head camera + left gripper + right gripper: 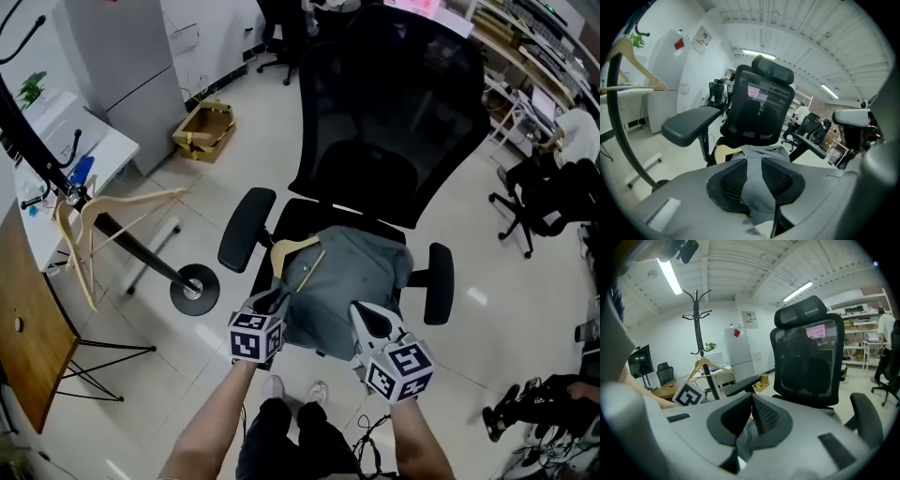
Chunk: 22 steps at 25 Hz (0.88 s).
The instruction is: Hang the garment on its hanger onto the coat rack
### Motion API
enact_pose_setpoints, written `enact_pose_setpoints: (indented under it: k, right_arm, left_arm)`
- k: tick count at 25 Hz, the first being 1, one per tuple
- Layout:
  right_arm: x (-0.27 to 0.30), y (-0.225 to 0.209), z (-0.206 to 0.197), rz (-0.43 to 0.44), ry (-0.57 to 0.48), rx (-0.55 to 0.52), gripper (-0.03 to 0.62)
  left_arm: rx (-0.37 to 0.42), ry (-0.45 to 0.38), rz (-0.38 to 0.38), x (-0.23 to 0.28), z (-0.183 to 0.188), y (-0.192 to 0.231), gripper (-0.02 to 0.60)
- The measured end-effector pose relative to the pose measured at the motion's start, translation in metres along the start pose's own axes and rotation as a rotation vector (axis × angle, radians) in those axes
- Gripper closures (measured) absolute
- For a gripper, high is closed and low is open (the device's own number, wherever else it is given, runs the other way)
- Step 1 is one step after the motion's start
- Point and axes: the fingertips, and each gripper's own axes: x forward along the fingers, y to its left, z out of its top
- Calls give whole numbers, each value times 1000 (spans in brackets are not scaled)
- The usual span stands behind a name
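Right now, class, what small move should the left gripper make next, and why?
Probably close the left gripper on the garment: its jaws stand apart with grey fabric between them, and the garment lies on the chair seat.

Hanger (293, 249) mostly buried under garment (361, 272) beyond left tongs (274, 302), coat rack (141, 246) top cut off far left of them

You see pale floor tiles (487, 309), a cardboard box (204, 131) at upper left, and shelving (530, 42) at upper right.
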Motion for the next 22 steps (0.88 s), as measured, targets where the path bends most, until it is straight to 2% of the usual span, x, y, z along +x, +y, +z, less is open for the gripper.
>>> enact_pose_setpoints:
  k: [2, 6, 8, 11, 19, 20, 22]
  right_arm:
    - [11, -4, -14, 15, 21, 6, 588]
    - [30, -17, -38, 29, 42, 18, 588]
    - [37, -19, -51, 45, 54, 27, 588]
    - [43, -26, -65, 51, 64, 31, 588]
    - [42, -39, -94, 28, 76, 84, 588]
    - [41, -40, -96, 25, 76, 90, 588]
    - [40, -44, -98, 17, 74, 102, 588]
  left_arm:
    - [-13, 26, 20, 21, -16, 16, 457]
    - [-30, 71, 75, 65, -46, 49, 339]
    - [-40, 104, 117, 81, -64, 66, 321]
    - [-46, 133, 165, 103, -81, 88, 318]
    - [-25, 198, 209, 143, -100, 109, 319]
    - [-13, 209, 217, 146, -101, 110, 325]
    - [22, 237, 238, 153, -104, 111, 396]
